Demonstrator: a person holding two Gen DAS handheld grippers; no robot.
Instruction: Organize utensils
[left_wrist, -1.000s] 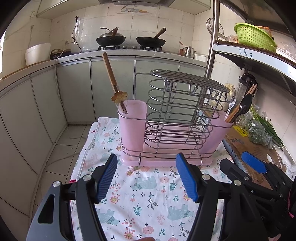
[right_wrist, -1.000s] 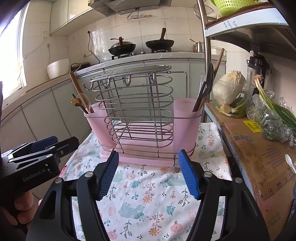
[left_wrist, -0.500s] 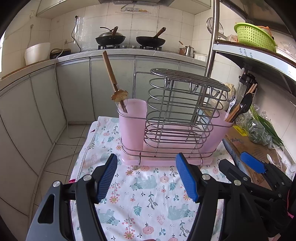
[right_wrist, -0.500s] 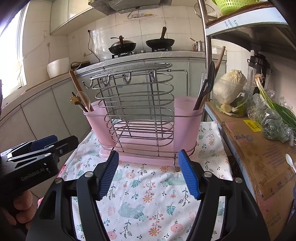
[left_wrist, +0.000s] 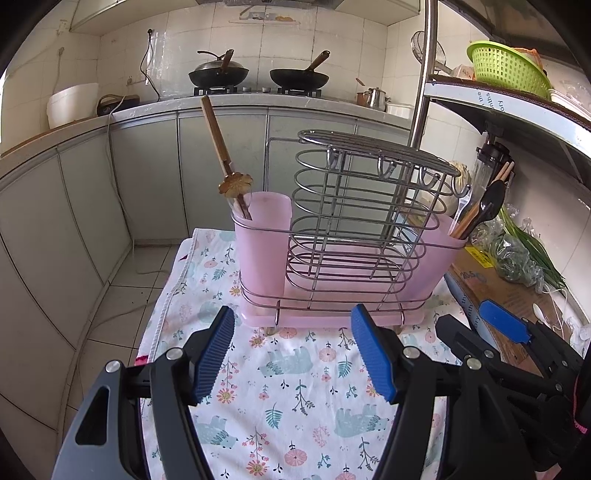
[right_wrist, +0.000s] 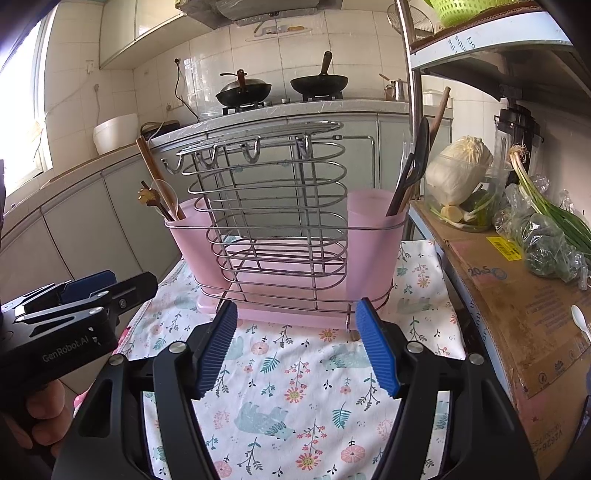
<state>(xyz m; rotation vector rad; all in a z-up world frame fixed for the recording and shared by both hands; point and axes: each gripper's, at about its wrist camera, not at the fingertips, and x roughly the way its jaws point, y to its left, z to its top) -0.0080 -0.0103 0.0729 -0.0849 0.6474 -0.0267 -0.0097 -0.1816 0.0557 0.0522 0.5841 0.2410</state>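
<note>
A pink plastic utensil holder (left_wrist: 266, 258) (right_wrist: 373, 254) in a wire rack (left_wrist: 362, 206) (right_wrist: 266, 206) stands on a floral cloth (left_wrist: 295, 369) (right_wrist: 295, 376). Its left cup holds a brown wooden utensil (left_wrist: 218, 147) (right_wrist: 155, 173) and a flower-topped stick (left_wrist: 234, 183). Its right cup holds dark spoons and wooden sticks (left_wrist: 484, 206) (right_wrist: 413, 170). My left gripper (left_wrist: 293, 350) is open and empty, hovering over the cloth short of the holder. My right gripper (right_wrist: 293, 347) is open and empty too, just in front of the holder's base. Each gripper also shows at the edge of the other's view.
A cardboard box (right_wrist: 517, 295) with bagged greens (right_wrist: 546, 236), a cabbage (right_wrist: 461, 166) and a white spoon (right_wrist: 578, 317) lies to the right. A metal shelf post (left_wrist: 421, 74) rises behind the holder. Cabinets and a stove with two woks (left_wrist: 258, 74) stand behind.
</note>
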